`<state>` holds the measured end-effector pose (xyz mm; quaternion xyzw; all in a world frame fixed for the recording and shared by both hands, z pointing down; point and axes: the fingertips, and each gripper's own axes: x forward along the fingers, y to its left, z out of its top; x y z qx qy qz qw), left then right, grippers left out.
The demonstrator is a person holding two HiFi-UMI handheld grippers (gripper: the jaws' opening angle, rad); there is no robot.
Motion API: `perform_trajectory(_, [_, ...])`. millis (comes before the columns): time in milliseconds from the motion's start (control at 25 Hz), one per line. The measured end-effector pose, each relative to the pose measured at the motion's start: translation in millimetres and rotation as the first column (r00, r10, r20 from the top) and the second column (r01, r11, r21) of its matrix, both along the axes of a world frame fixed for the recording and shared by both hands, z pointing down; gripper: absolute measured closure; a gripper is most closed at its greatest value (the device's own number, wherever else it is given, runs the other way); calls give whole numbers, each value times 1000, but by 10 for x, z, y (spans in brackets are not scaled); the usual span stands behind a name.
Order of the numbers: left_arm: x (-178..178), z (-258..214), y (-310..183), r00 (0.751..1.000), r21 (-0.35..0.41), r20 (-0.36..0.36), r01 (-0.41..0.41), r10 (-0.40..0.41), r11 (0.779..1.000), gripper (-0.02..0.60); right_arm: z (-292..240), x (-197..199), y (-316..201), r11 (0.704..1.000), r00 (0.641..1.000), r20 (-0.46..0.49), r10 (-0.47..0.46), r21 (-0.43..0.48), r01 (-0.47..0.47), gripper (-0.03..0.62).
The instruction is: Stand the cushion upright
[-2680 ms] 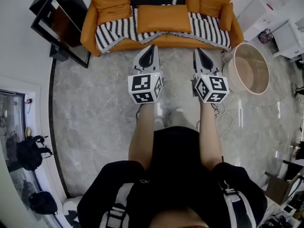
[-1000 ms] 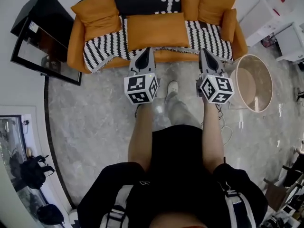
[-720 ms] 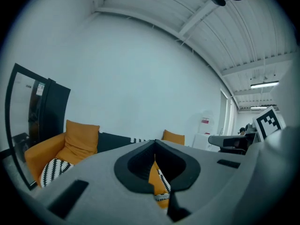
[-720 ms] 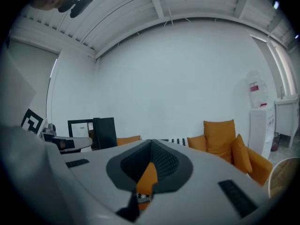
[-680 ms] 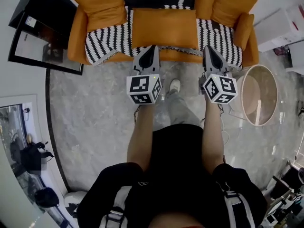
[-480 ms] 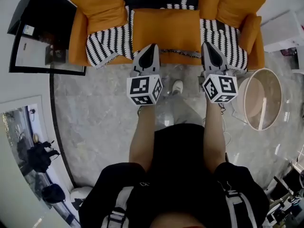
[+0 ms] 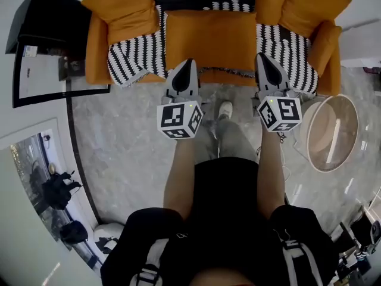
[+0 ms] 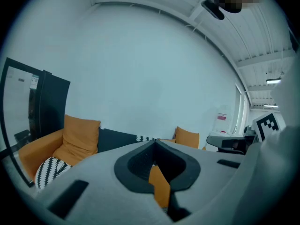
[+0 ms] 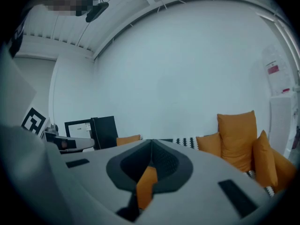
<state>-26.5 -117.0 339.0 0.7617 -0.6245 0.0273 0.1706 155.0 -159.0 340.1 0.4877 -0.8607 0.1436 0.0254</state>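
Observation:
A large orange cushion (image 7: 210,37) lies flat on the middle seat of the orange sofa (image 7: 95,52). My left gripper (image 7: 189,61) is shut and empty, its tip showing over the cushion's front left edge in the head view. The right gripper (image 7: 261,56) is also shut and empty, with its tip by the cushion's right edge. Neither touches the cushion. In the left gripper view the shut left gripper (image 8: 153,143) faces the sofa back, and an upright orange cushion (image 8: 80,136) stands at the left. The right gripper view shows the shut right gripper (image 9: 151,142) and upright cushions (image 9: 236,134) at the right.
A black-and-white striped throw (image 7: 136,51) covers the seat on both sides of the flat cushion. A round tub-like table (image 7: 333,133) stands to the right of the sofa. A black cabinet (image 7: 36,46) is at the left. Bags (image 7: 56,189) lie by the left wall. My shoe (image 7: 224,109) is near the sofa's front.
The person has stepped closer to the sofa. Both shut grippers have moved forward, from over the floor to the sofa's front edge, and the sofa fills more of the head view.

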Motion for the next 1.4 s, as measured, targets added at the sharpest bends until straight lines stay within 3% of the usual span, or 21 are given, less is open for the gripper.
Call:
perform_trajectory(360, [-464, 528, -113, 1000, -95, -16, -28, 26, 995, 572, 546, -416, -41, 995, 1000, -21, 15, -98, -17, 583])
perform_trajectory(560, [-528, 1094, -236, 997, -198, -57, -54, 43, 979, 572, 1089, -259, -64, 978, 993, -100, 60, -193, -78, 583])
perform_trajectory(920, [-700, 2150, -361, 991, -373, -97, -119, 89, 920, 572, 2118, -259, -192, 945, 988, -141, 60, -311, -102, 583])
perform_trajectory(1120, [-799, 2702, -365, 988, -429, -88, -153, 127, 890, 571, 2604, -32, -242, 933, 986, -160, 46, -347, -100, 582])
perform_trajectory(1400, [-1300, 3623, -296, 987, -523, -47, -158, 156, 838, 571, 3488, 179, -280, 892, 978, -205, 35, -435, -122, 582])
